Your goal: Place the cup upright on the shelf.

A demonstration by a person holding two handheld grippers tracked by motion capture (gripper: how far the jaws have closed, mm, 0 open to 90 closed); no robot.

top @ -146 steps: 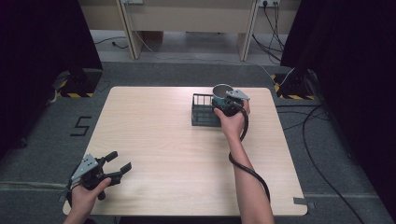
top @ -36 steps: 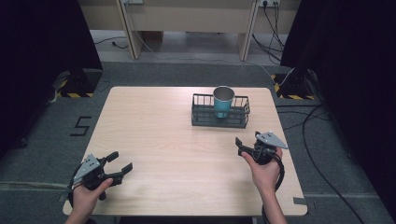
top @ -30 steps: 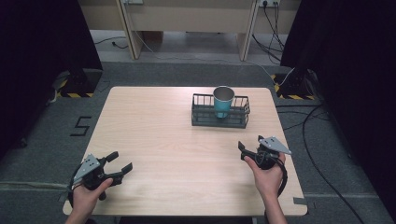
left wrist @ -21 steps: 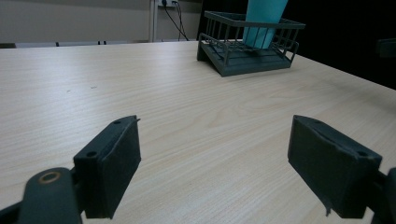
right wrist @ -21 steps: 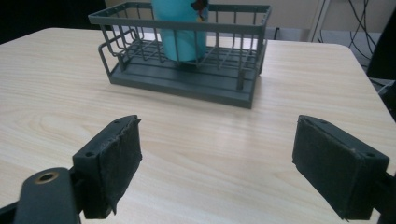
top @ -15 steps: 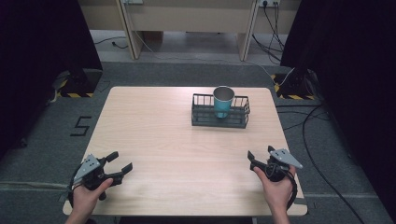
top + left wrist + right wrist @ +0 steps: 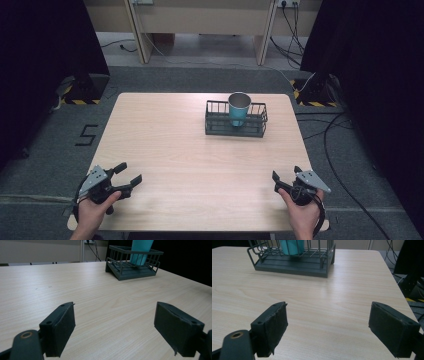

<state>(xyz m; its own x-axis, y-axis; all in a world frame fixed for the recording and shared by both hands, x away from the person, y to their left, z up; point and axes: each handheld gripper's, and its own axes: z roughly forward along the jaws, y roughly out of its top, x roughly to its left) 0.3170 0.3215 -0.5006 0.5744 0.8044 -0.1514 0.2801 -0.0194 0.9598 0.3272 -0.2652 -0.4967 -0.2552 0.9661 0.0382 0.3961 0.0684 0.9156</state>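
So the teal cup (image 7: 239,108) sits upright inside the dark wire rack (image 7: 235,128), roughly in the rack's middle, and the rack is parked toward the far side of the table (image 7: 165,150). In the left gripper view you can see the cup (image 7: 140,251) poking up well above the rack's rails (image 7: 133,263), so the rack seems to be there just to keep it from tipping or sliding. Looks to me like the placing job is done.

Both grippers are well away from the rack, down at the near edge. The left gripper (image 7: 126,176) is at the near-left corner, far from the rack, jaws spread wide with nothing between them but bare wood. The right gripper (image 7: 286,178) is at the near-right corner, also gaping open and empty. My read: both hands are parked in a resting pose, clear of the cup so nothing gets bumped.

Compared to about five seconds ago: back then the right gripper was up at the rack, right on the cup. Since then it has let go and pulled all the way back toward the person. The left one hasn't budged, and the cup and rack are in the same spot.
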